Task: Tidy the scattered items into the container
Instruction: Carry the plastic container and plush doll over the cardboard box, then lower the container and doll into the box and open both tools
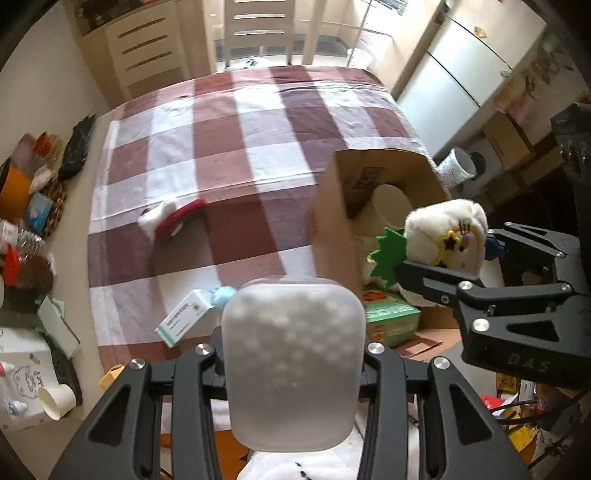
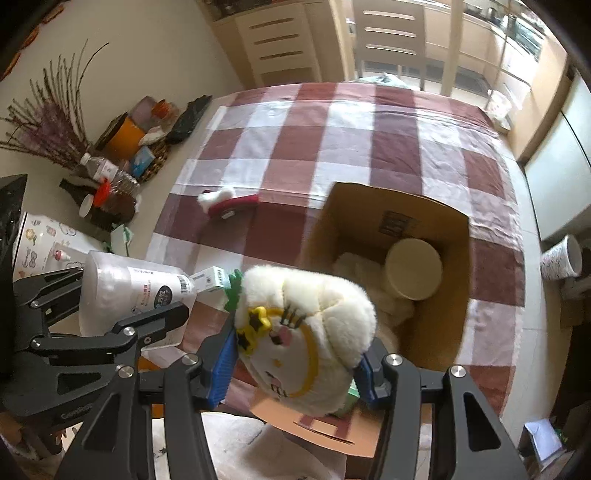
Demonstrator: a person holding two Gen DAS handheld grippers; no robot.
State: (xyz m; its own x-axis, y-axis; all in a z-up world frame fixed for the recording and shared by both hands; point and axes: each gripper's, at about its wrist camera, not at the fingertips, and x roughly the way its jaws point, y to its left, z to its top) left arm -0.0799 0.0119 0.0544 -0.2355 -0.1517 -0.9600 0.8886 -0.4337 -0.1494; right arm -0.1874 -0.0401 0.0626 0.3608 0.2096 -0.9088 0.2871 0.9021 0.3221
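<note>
My left gripper (image 1: 293, 354) is shut on a frosted white plastic bottle (image 1: 293, 365), held above the table's near edge; it also shows in the right wrist view (image 2: 129, 291). My right gripper (image 2: 295, 358) is shut on a white plush toy (image 2: 306, 332) with a yellow star and green leaf, held over the near edge of the open cardboard box (image 2: 436, 210). The box (image 1: 332, 221) holds a cream round lid (image 2: 413, 267) and a green carton (image 1: 391, 321). A red and white sock (image 1: 173, 219) and a white medicine box (image 1: 183, 317) lie on the checked cloth.
The table has a red and white checked cloth (image 1: 240, 140). Clutter lines its left side: bottles (image 2: 107, 173), an orange tub (image 2: 127, 138), dried branches (image 2: 48, 122), a paper cup (image 1: 57, 400). Chairs (image 1: 258, 29) stand at the far end. A blue item (image 1: 223, 295) lies by the medicine box.
</note>
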